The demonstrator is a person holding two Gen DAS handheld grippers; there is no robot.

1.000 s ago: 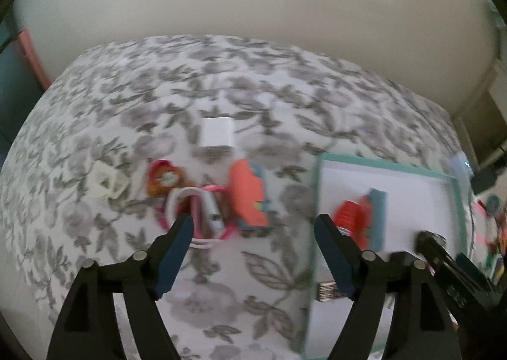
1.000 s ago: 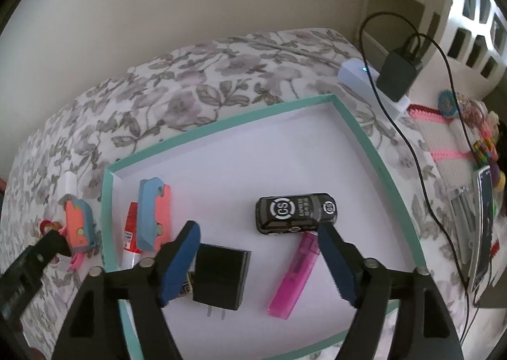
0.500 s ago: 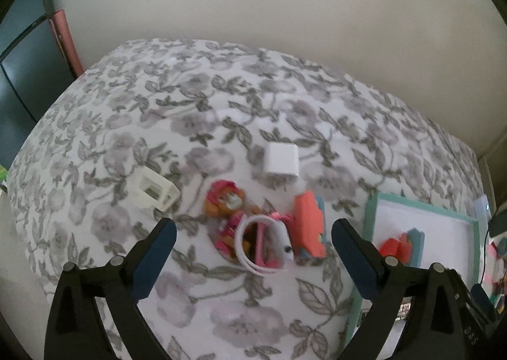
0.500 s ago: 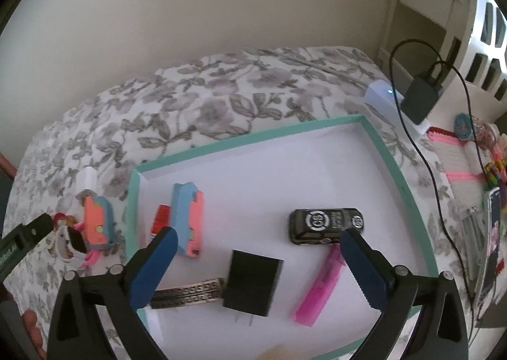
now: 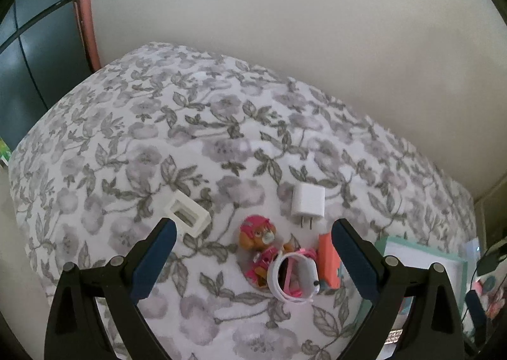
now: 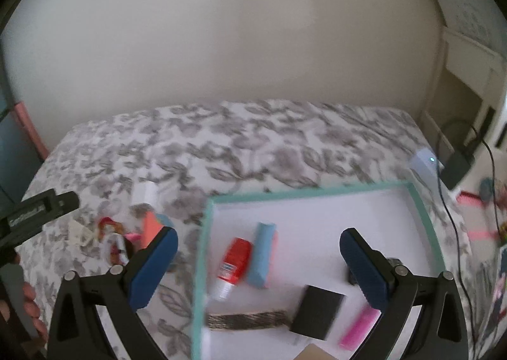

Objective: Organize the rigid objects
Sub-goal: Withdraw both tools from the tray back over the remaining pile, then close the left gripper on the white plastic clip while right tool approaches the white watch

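Note:
My left gripper (image 5: 253, 261) hangs open over the flowered bedspread, nothing between its fingers. Below it lie a pink pup toy (image 5: 258, 242), a white watch band (image 5: 296, 277), an orange block (image 5: 329, 260), a white charger (image 5: 308, 204) and a white frame piece (image 5: 188, 212). My right gripper (image 6: 258, 265) is open above the left edge of the teal-rimmed tray (image 6: 301, 193). The tray holds a red-white tube (image 6: 233, 265), a blue-orange block (image 6: 261, 253), a patterned strip (image 6: 248, 320), a black charger (image 6: 317, 312), a pink lighter (image 6: 359, 330) and a black toy car (image 6: 393, 263), half hidden behind the right finger.
The bed runs along a cream wall. A white power strip (image 6: 424, 163) with a black adapter (image 6: 456, 166) and its cable lies past the tray's right corner, with pink clutter beyond. A person's hand (image 6: 28, 299) shows at the lower left.
Both grippers opened wider and drew back and upward. The left view swung from the tray's edge to the loose objects on the bedspread. The right view shifted left, over the tray's left edge.

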